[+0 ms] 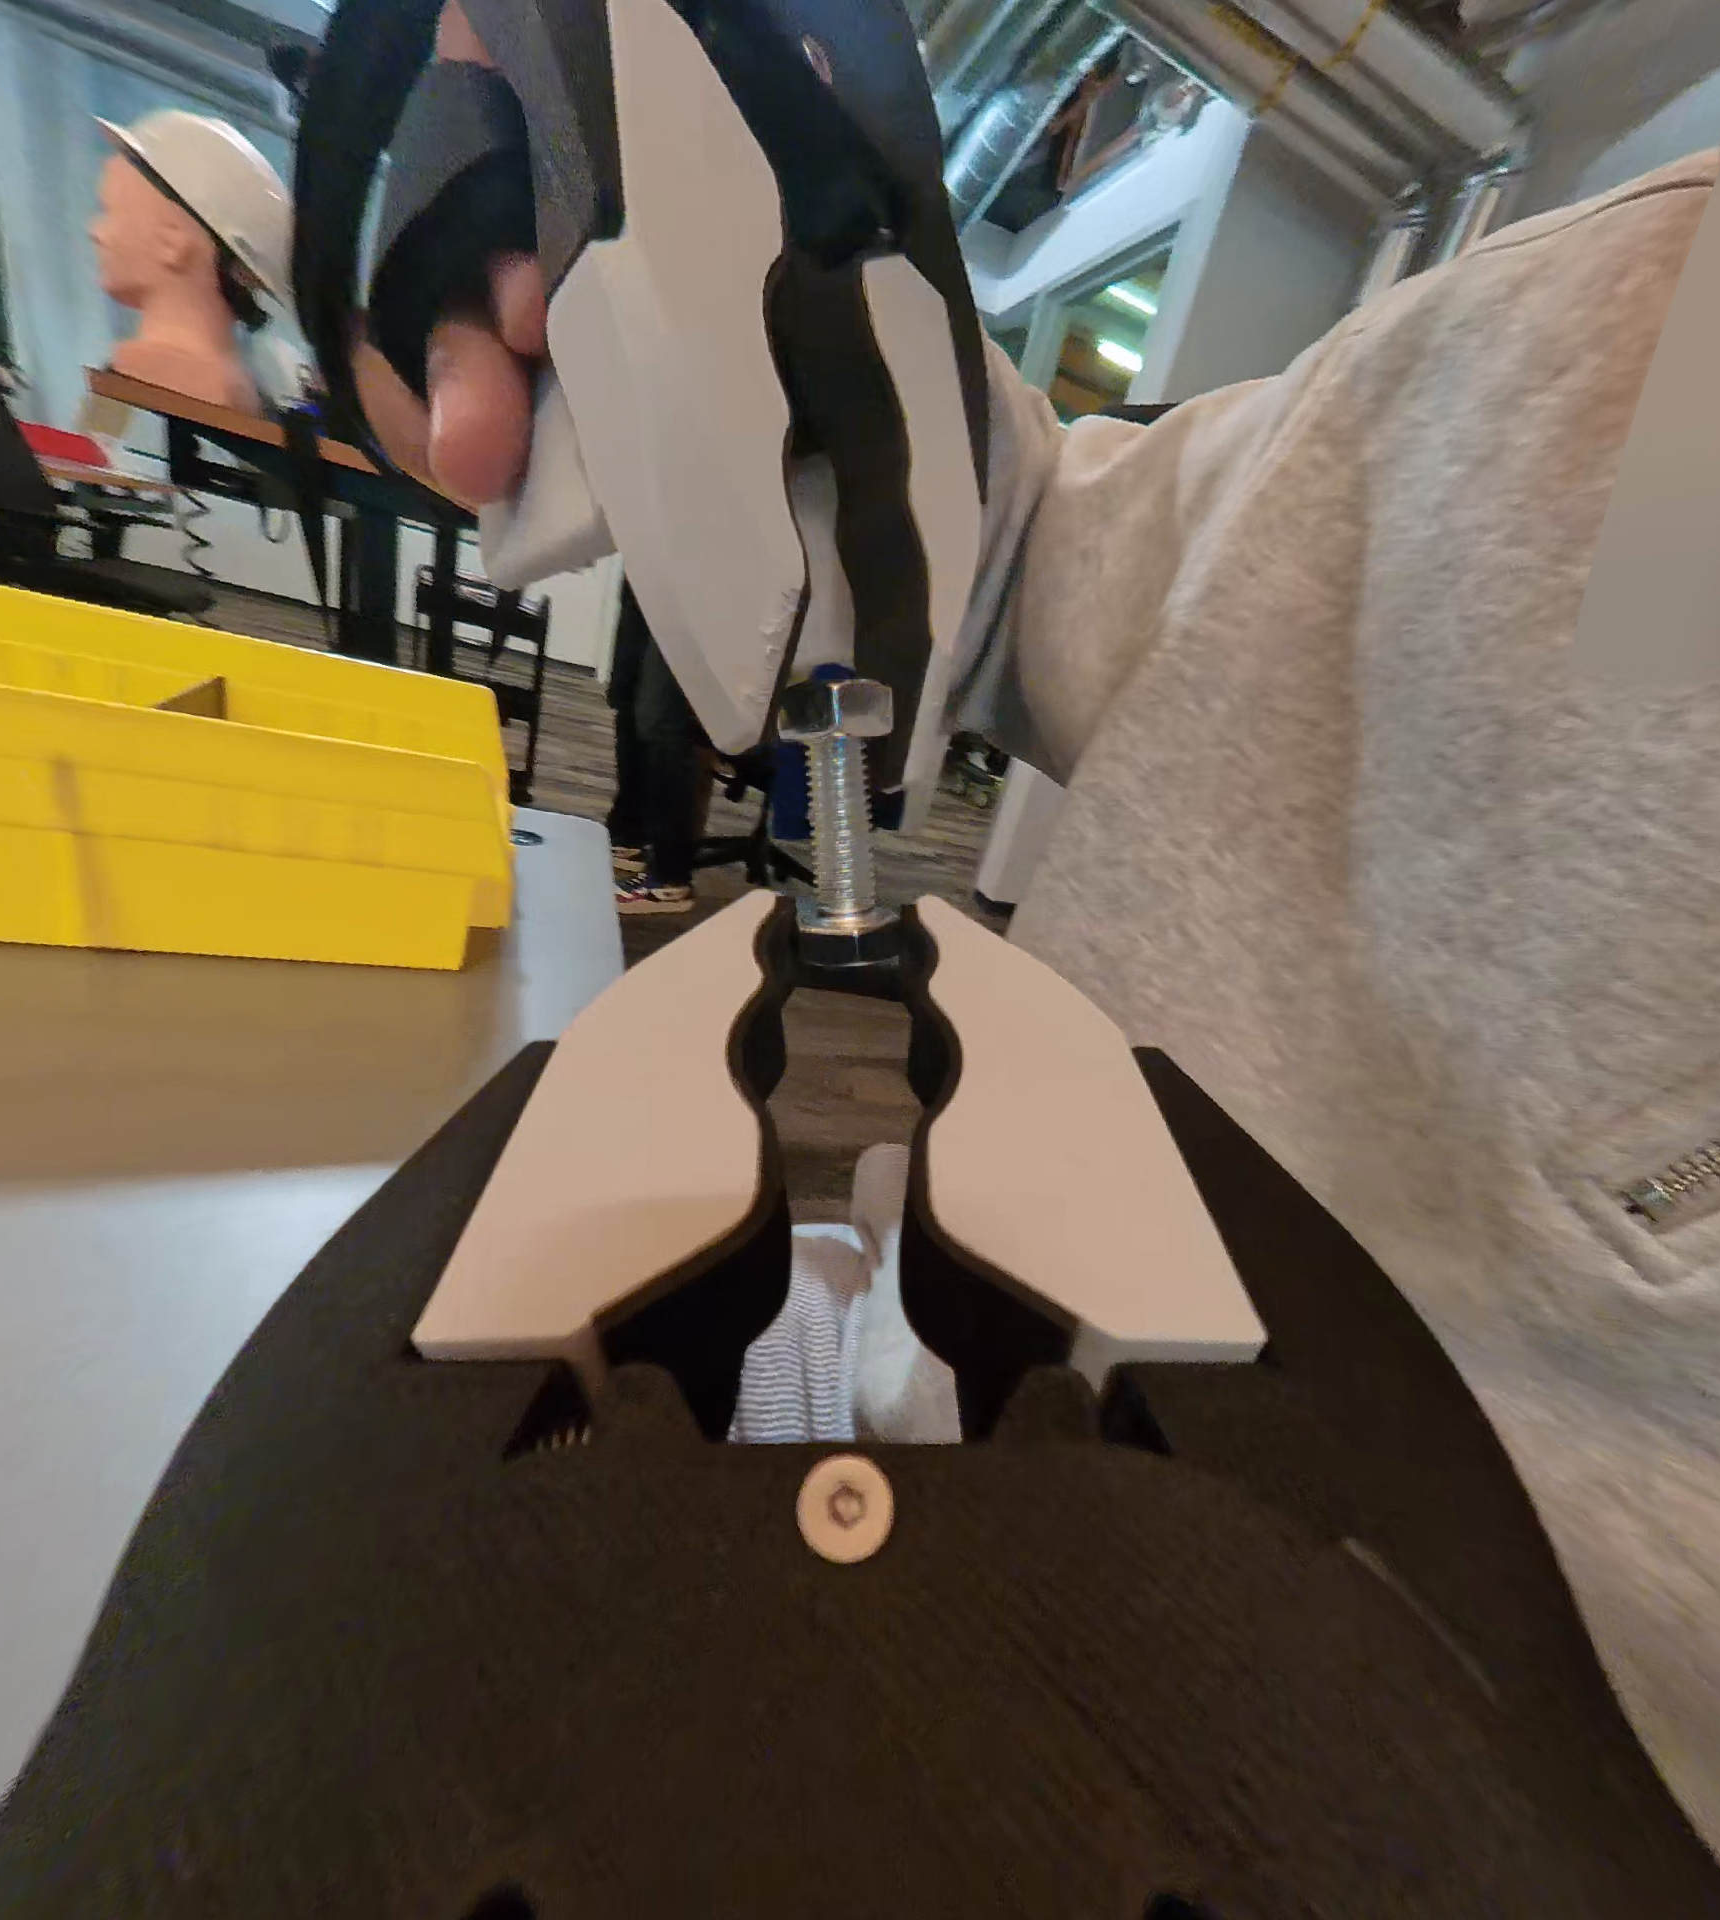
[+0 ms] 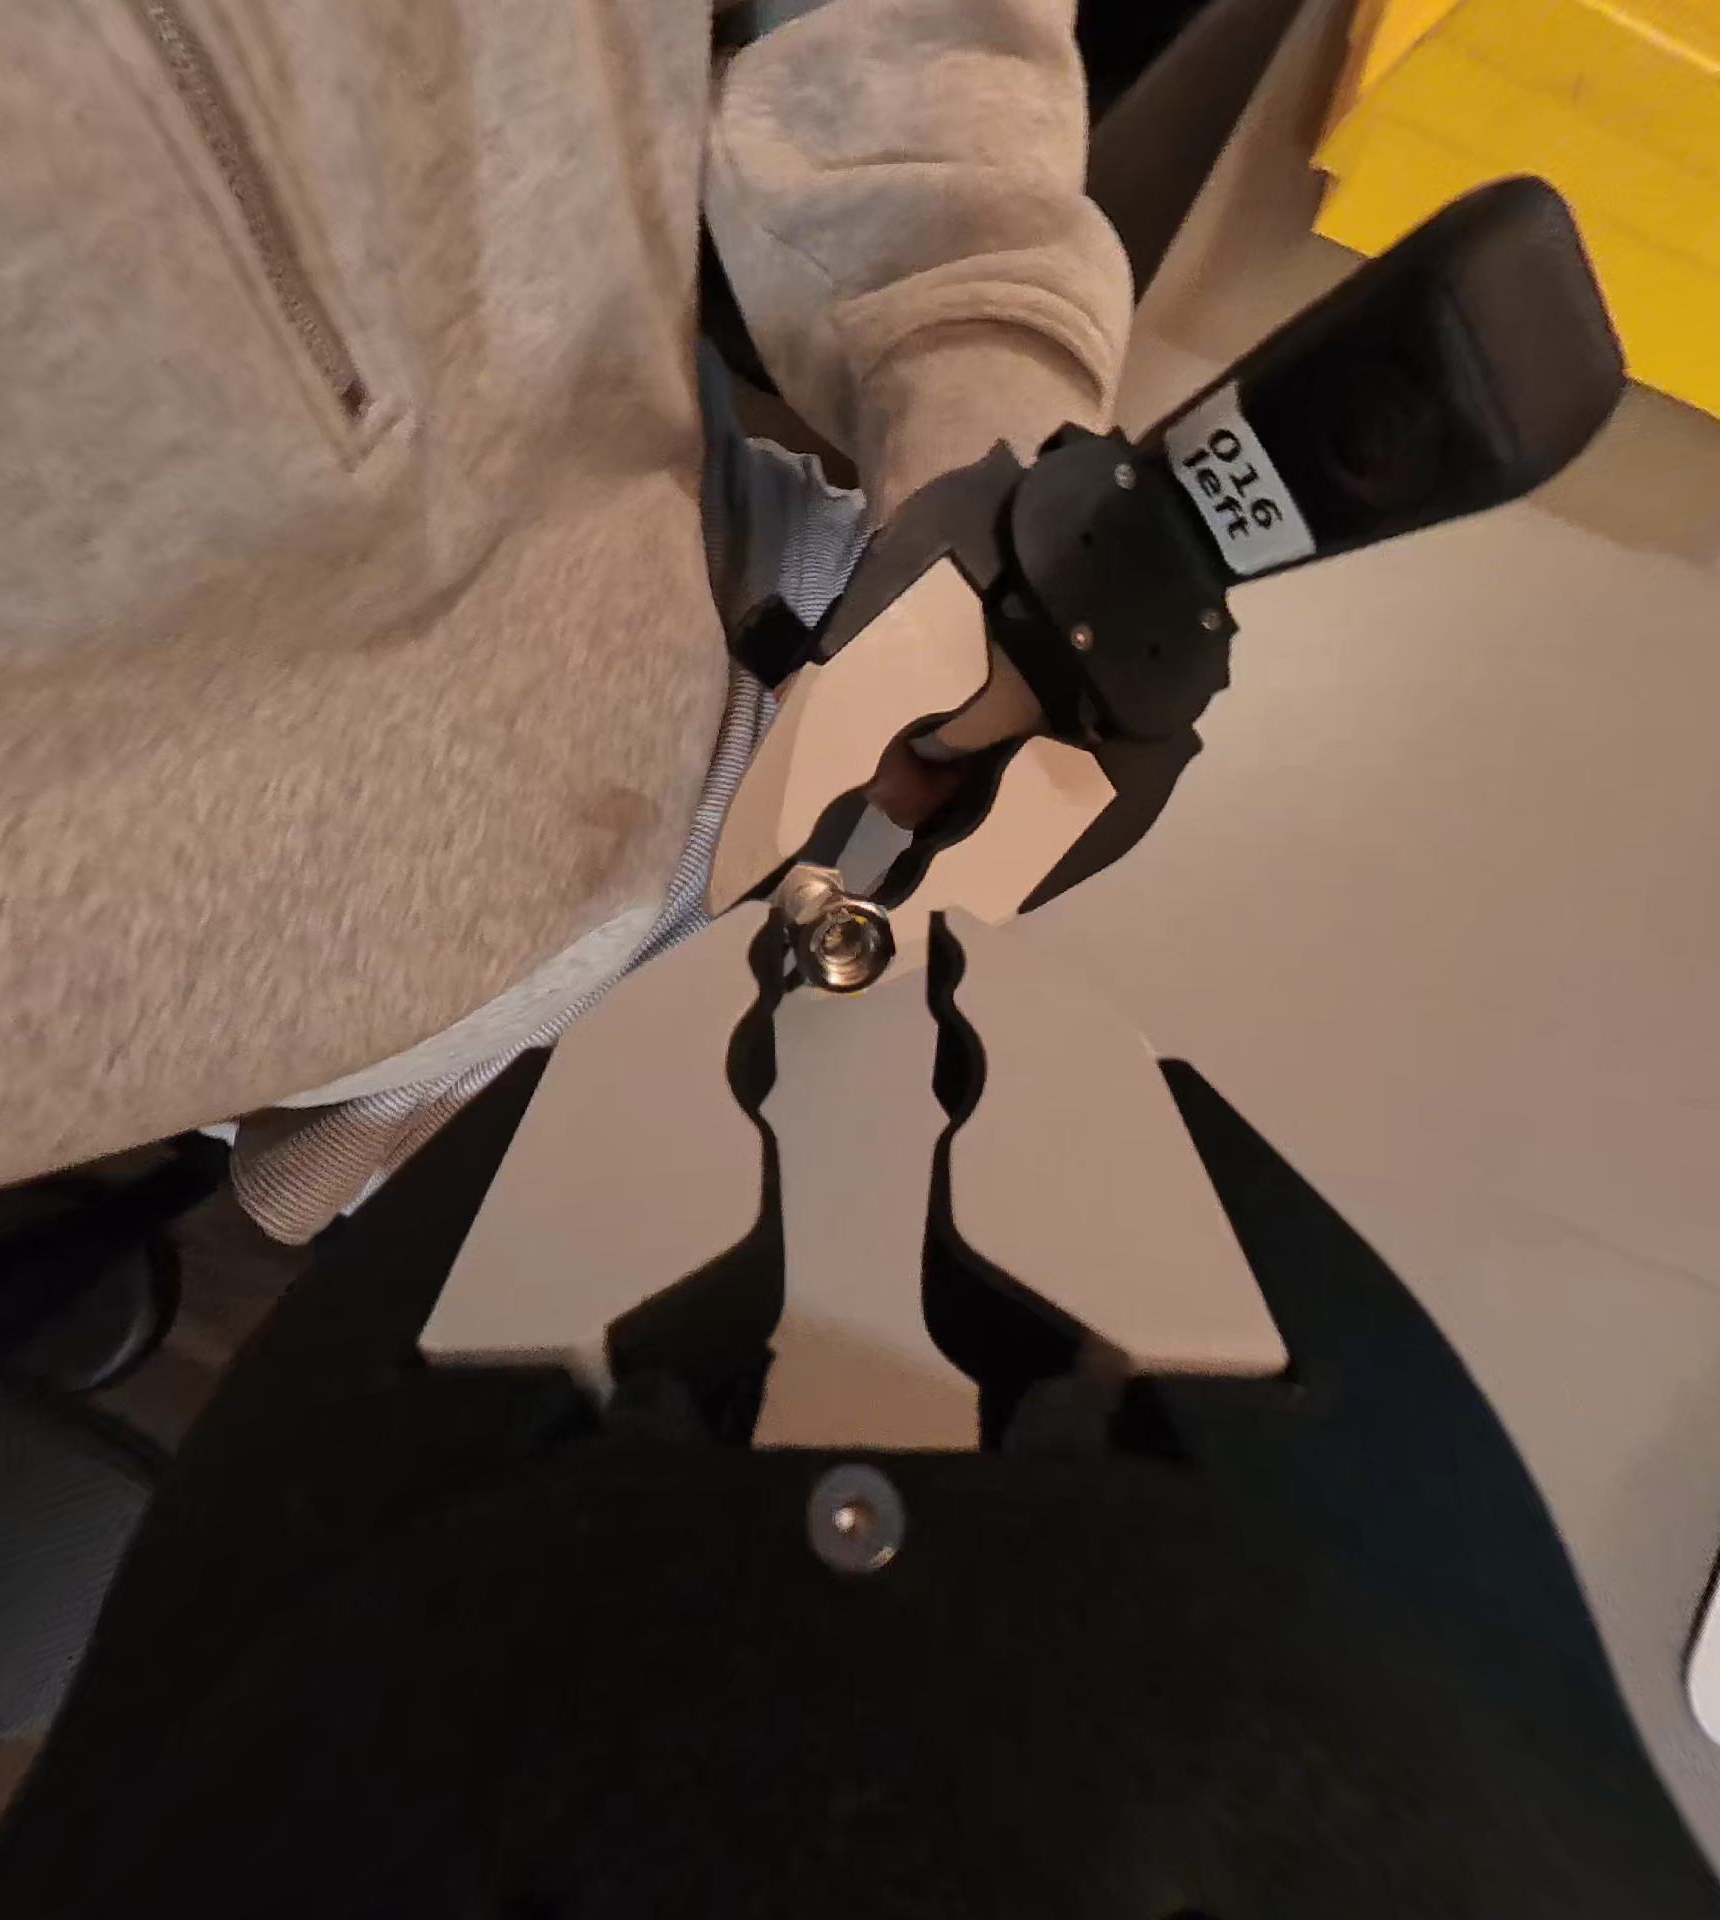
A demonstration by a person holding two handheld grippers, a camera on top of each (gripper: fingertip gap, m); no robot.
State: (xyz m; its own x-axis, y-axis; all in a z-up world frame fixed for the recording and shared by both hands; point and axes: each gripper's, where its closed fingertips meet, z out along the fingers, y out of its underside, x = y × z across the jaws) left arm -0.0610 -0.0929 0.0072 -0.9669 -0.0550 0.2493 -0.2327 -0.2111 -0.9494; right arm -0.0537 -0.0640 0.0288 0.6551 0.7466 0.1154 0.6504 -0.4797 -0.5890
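Note:
A silver bolt (image 1: 838,810) stands upright in mid-air off the table's edge, head up. My left gripper (image 1: 843,925) is shut on the nut (image 1: 840,921) at the bolt's lower end. My right gripper (image 1: 830,753) comes down from above, its fingers either side of the bolt head. In the right wrist view the bolt head (image 2: 843,940) is seen end-on between the tips of my right gripper (image 2: 856,930), against the left finger, with a small gap to the right finger. The left gripper (image 2: 835,883) reaches in from the upper right there.
Yellow bins (image 1: 191,831) stand on the grey table (image 1: 108,1143) to the left, also seen in the right wrist view (image 2: 1614,156). A person's light fleece jacket (image 1: 1355,935) fills the right side. A dummy head with a hard hat (image 1: 181,270) is far behind.

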